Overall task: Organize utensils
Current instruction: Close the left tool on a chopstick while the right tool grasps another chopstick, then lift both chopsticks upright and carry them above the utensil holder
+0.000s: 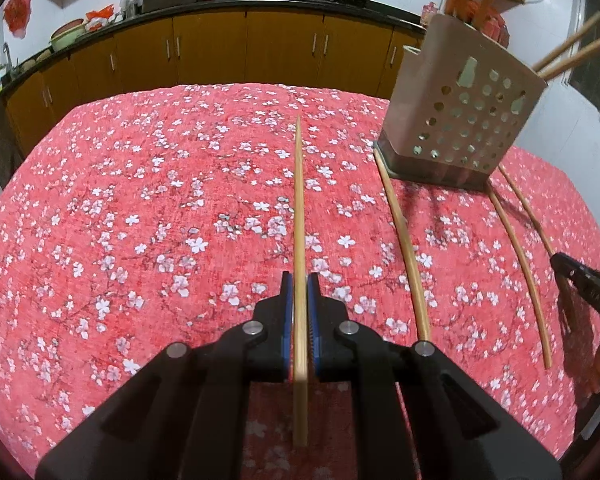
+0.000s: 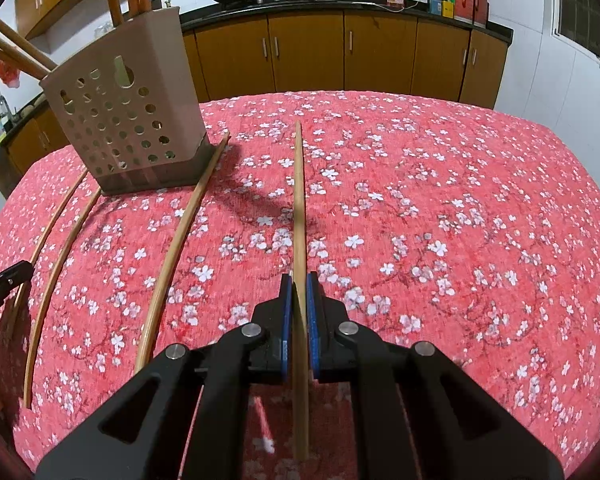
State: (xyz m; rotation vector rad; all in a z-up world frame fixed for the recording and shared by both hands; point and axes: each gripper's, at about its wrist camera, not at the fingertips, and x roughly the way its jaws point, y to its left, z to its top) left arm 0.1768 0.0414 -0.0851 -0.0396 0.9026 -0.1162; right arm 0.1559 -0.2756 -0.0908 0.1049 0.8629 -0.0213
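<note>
Table (image 1: 140,200) in red blossom cloth, perforated holder (image 1: 459,120) standing, three chopsticks (image 1: 403,240) lying beside

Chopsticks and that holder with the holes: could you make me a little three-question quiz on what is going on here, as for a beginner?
1. True or false: the left gripper and the right gripper are each shut on a chopstick.
2. How many chopsticks lie loose on the tablecloth beside the perforated holder?
A. one
B. three
C. six
3. Fill in: utensils already stand in the holder, and its base rests on the ______.

Key:
1. True. The left's chopstick and the right's chopstick sit between blue pads.
2. B.
3. Tablecloth.
</note>
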